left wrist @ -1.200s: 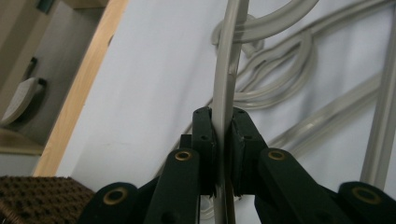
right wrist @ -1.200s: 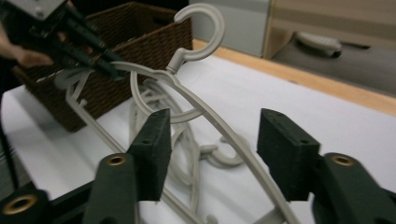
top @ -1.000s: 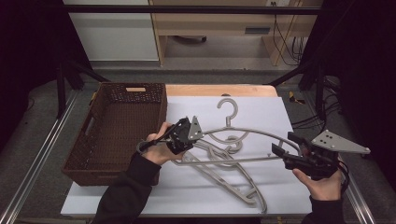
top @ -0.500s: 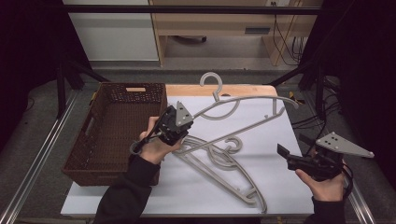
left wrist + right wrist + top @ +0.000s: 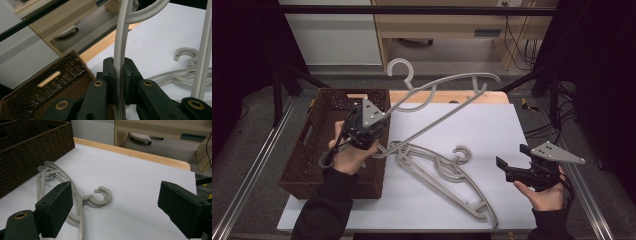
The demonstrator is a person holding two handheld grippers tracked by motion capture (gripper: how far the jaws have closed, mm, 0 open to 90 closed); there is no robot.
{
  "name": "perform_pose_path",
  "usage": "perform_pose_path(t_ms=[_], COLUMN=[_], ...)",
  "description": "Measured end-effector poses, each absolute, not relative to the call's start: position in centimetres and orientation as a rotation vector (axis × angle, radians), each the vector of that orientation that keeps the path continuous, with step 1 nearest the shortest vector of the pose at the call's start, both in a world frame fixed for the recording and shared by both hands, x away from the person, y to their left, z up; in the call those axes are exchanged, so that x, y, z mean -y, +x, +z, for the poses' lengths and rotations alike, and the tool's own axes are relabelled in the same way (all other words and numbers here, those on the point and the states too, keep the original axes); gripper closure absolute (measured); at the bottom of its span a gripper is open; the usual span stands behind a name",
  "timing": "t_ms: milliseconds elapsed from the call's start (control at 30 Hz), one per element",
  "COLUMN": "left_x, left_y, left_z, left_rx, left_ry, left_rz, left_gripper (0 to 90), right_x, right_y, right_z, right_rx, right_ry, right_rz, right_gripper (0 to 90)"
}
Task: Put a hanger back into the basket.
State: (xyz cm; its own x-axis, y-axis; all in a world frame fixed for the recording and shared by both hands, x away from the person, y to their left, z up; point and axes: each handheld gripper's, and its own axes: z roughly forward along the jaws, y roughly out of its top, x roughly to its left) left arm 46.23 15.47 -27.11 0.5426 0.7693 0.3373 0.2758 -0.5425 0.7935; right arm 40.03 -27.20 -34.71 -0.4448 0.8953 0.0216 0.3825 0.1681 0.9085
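Left claw [image 5: 373, 134] is clamped tight on one arm of a grey hanger [image 5: 447, 90], holding it up in the air, tilted, over the far left part of the worktop [image 5: 512, 130] right next to the wicker basket [image 5: 307, 150]. Its hook pokes past the far edge. Right claw [image 5: 512, 167] has just been opening, jaws wide with nothing in them, near the right edge. Two more hangers [image 5: 437, 175] lie stacked flat mid-worktop, bare white surface all around them.
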Motion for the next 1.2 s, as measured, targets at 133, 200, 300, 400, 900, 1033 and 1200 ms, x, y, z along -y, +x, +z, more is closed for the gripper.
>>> perform_pose_path(t_ms=[133,200,300,400,900,1033,1200], left_x=[-17.7,-19.0,-21.1,-22.8,-28.4,-29.4,-30.7], left_y=[46.1,46.0,46.1,46.2,46.3,46.4,46.6], left_z=[-26.5,-26.4,-26.4,-26.7,-29.2,-29.8,-30.5], left_rx=[-0.895,-0.929,-0.985,-1.030,-1.219,-1.264,-1.296], left_ry=[2.054,2.035,2.006,1.993,1.962,1.961,1.968], left_rz=[0.955,0.977,1.001,1.018,1.054,1.079,1.082], left_gripper=[82.1,82.2,82.2,82.1,82.1,82.1,82.1], right_x=[26.3,25.9,25.4,25.1,24.6,24.4,24.3], right_y=[40.5,40.7,40.9,41.0,41.2,41.3,41.3], right_z=[-35.4,-35.6,-35.9,-36.1,-36.4,-36.5,-36.6], right_rx=[-1.944,-1.958,-1.976,-1.984,-1.981,-1.994,-1.999], right_ry=[1.197,1.199,1.189,1.184,1.166,1.162,1.156], right_rz=[1.215,1.208,1.196,1.199,1.231,1.223,1.213], right_gripper=[12.9,12.9,12.9,12.9,9.1,8.9,8.8])
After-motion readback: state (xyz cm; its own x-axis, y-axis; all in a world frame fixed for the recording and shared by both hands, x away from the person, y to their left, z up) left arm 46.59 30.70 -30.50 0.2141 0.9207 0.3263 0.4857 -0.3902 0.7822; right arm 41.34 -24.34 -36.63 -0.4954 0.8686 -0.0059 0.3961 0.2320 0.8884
